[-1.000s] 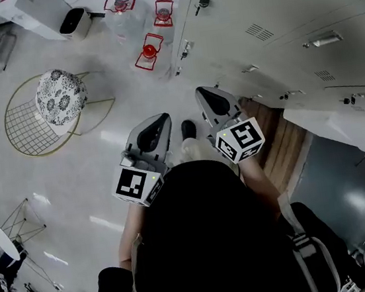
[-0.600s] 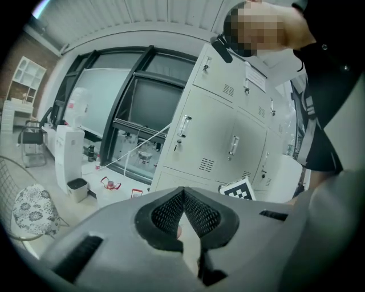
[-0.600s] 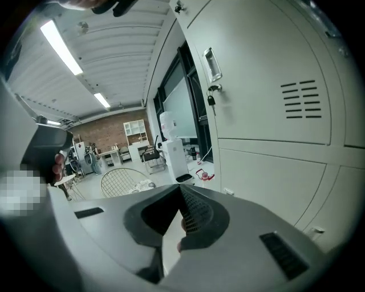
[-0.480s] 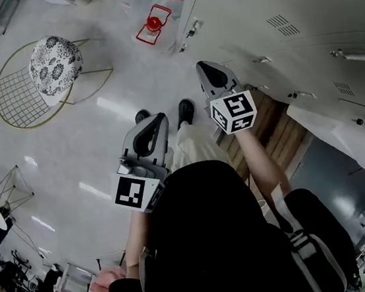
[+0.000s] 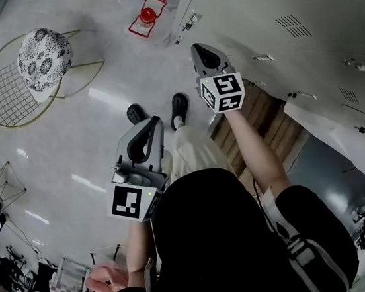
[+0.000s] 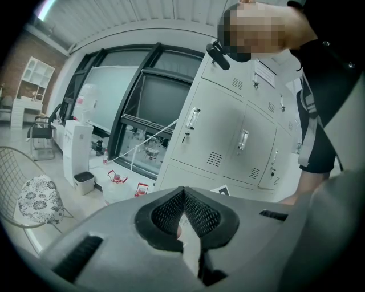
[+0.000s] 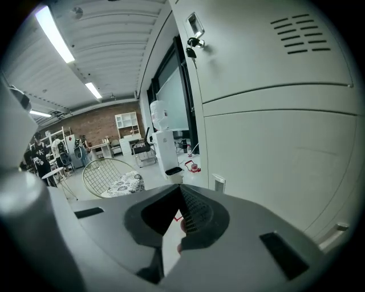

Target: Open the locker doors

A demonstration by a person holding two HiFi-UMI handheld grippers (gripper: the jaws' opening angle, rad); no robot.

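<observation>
Locker doors fill the upper right of the head view, mostly closed. Right gripper sits close by them, jaws together, empty; left gripper mid-frame, same. Risk: pinched jaws likely skid off a handle unless spread first. Versus the earlier frame, right gripper moved up-frame toward the lockers.

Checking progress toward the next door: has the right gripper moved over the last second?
Yes. The right gripper has reached forward along the lockers, away from the open wood-lined compartment, toward the red-capped jugs.
</observation>
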